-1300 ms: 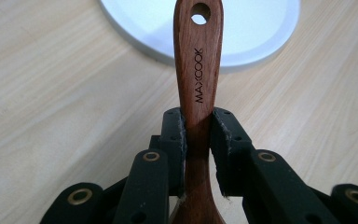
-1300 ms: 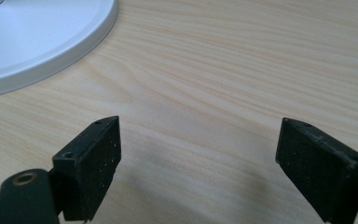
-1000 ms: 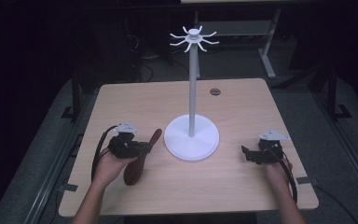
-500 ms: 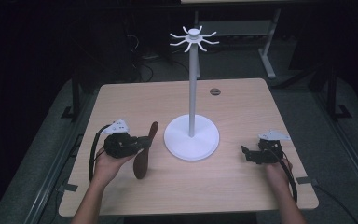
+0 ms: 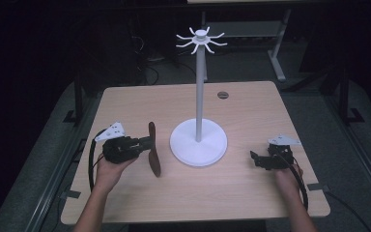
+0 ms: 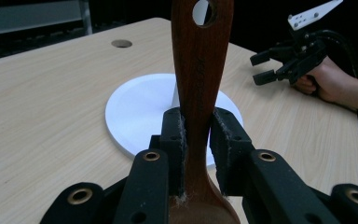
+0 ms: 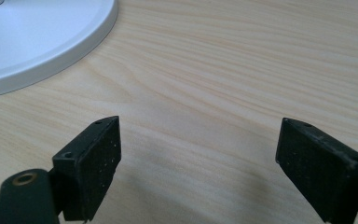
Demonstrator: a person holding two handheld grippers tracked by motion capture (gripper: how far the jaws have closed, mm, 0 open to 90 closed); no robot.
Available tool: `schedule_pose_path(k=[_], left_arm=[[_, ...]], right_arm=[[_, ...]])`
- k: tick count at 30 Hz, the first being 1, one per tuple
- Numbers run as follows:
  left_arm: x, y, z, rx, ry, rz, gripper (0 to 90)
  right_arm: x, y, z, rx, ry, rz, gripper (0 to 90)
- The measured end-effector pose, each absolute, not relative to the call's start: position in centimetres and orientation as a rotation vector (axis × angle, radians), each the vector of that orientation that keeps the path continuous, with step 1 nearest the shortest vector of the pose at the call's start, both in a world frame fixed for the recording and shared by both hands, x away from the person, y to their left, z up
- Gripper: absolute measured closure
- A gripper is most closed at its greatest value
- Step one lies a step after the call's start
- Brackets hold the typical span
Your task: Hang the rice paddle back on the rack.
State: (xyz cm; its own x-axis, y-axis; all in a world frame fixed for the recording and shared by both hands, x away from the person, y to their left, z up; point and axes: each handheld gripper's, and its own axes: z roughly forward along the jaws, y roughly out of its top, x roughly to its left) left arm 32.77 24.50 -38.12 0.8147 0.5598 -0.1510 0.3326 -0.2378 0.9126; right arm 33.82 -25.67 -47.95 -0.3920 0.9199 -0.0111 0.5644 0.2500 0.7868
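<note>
A dark brown wooden spoon (image 5: 152,154), with a hole in its handle, now stands more upright than a second ago, clamped in the left claw (image 6: 198,140) beside the white hook stand (image 5: 199,142); likely lifting toward a hook. Right claw (image 7: 198,163) rests wide, empty, on the table (image 5: 232,198).

I have a dark reddish-brown wooden spoon (image 5: 152,154) clamped by its neck, just above the bowl, between my left gripper's (image 6: 196,140) fingers (image 6: 173,140). It has a flat handle with a round hanging hole near the end. From above it stands on edge over the worktop (image 5: 125,106), handle pointing toward the far edge and bowl toward the near edge, on the left half, just left of the white stand's round base (image 5: 198,145).
</note>
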Motion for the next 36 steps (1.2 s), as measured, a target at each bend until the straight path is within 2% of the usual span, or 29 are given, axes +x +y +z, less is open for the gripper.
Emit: schedule_pose_path(k=[15, 36], left_arm=[[32.9, 24.3, -36.4, 1.807, 0.637, 0.267, 75.4], [33.9, 24.0, -30.9, 1.739, 0.549, 0.278, 75.4]], right_arm=[[33.8, -25.6, -47.9, 1.343, 2.052, 0.982, 13.5], [33.8, -25.7, -47.9, 1.341, 2.050, 0.984, 13.5]])
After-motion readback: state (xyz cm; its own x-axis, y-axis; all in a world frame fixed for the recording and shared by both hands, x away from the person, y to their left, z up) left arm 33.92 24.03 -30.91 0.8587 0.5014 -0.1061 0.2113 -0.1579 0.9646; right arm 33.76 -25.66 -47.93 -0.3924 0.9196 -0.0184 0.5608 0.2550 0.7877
